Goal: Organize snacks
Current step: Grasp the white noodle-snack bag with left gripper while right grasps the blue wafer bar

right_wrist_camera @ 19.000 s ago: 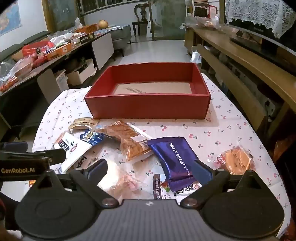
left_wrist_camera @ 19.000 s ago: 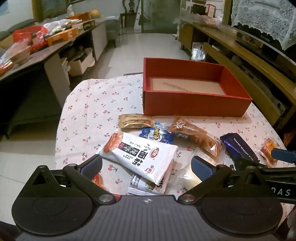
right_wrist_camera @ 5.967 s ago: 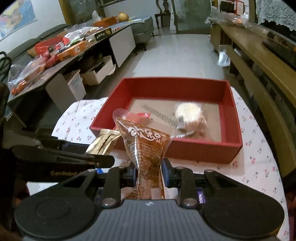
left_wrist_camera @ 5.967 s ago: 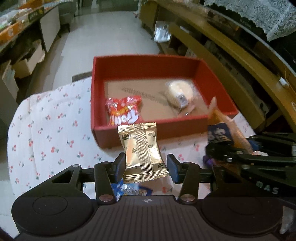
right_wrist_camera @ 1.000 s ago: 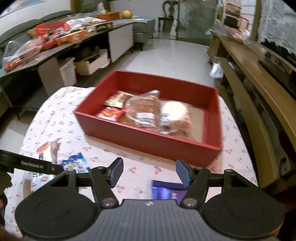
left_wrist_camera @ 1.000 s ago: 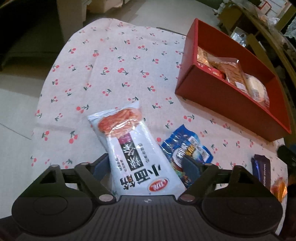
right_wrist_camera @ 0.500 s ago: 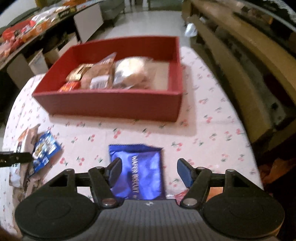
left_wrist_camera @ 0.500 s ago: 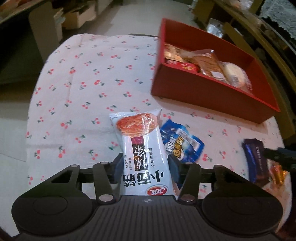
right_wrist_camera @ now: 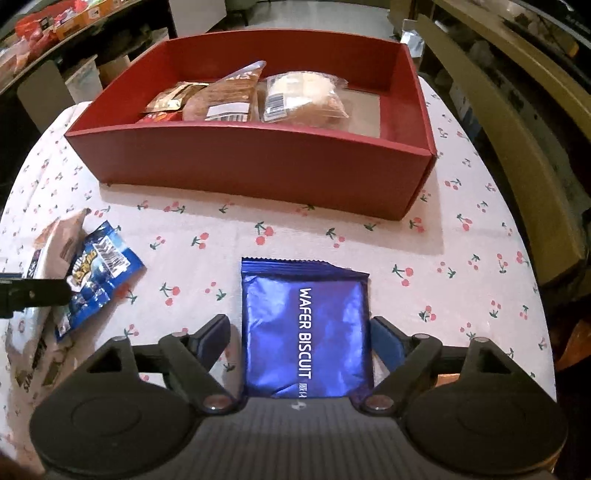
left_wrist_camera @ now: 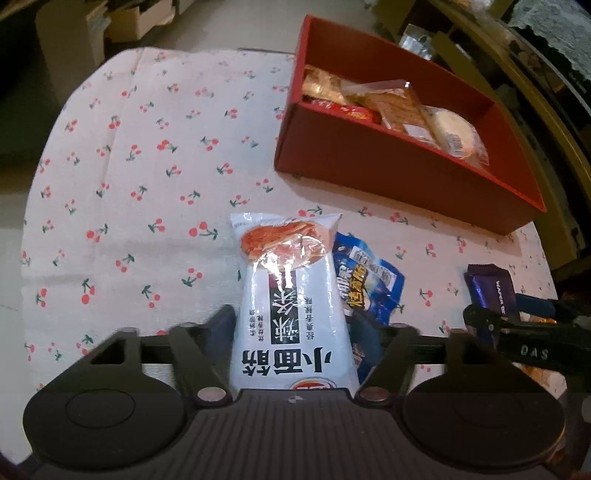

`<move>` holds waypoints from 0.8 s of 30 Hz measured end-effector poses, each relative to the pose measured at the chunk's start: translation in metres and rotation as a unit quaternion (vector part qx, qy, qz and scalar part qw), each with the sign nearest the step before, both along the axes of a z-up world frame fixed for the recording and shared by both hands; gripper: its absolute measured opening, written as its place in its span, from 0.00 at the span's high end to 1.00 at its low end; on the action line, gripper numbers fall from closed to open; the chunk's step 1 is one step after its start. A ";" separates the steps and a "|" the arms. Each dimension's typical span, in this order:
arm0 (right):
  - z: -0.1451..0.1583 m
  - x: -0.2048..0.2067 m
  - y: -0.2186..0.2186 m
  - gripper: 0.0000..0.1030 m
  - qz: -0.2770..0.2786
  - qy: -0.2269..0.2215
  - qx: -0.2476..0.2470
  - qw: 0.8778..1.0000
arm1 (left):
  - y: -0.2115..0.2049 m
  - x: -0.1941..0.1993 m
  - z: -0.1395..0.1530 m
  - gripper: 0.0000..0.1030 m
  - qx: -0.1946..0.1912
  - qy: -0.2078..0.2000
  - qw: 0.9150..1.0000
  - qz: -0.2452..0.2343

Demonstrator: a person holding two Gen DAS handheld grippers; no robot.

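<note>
A white noodle packet (left_wrist_camera: 291, 295) lies lengthwise between the fingers of my left gripper (left_wrist_camera: 293, 325). The jaws are opening, and a gap shows at the right finger. A blue snack packet (left_wrist_camera: 369, 280) lies partly under its right side. My right gripper (right_wrist_camera: 299, 332) straddles a purple wafer biscuit packet (right_wrist_camera: 306, 325) lying flat on the cloth. Its jaws are opening too, with the pads clear of the packet. The red box (right_wrist_camera: 258, 162) stands beyond, holding a gold packet, a red packet, a brown clear packet and a wrapped round bread. In the left wrist view the right gripper (left_wrist_camera: 517, 317) hovers over the wafer packet (left_wrist_camera: 489, 288).
The round table wears a cherry-print cloth (left_wrist_camera: 147, 184), with its edge close on the left and right. A long wooden bench (right_wrist_camera: 517, 110) runs past the right side. A cluttered side table (right_wrist_camera: 55, 26) and boxes stand at the back left.
My left jaws squeezed the white packet, then widened again. My right gripper dropped toward the table over the wafer packet and its jaws spread wider.
</note>
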State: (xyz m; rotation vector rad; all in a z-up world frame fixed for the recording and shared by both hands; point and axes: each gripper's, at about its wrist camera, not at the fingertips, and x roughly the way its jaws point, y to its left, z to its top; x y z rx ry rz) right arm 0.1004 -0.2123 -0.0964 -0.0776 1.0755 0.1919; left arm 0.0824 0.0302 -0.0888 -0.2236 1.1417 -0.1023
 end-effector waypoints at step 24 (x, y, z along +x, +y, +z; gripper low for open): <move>0.007 -0.045 0.072 0.29 0.096 -0.011 0.011 0.995 | 0.004 -0.026 0.012 0.24 0.031 -0.015 0.999 -0.036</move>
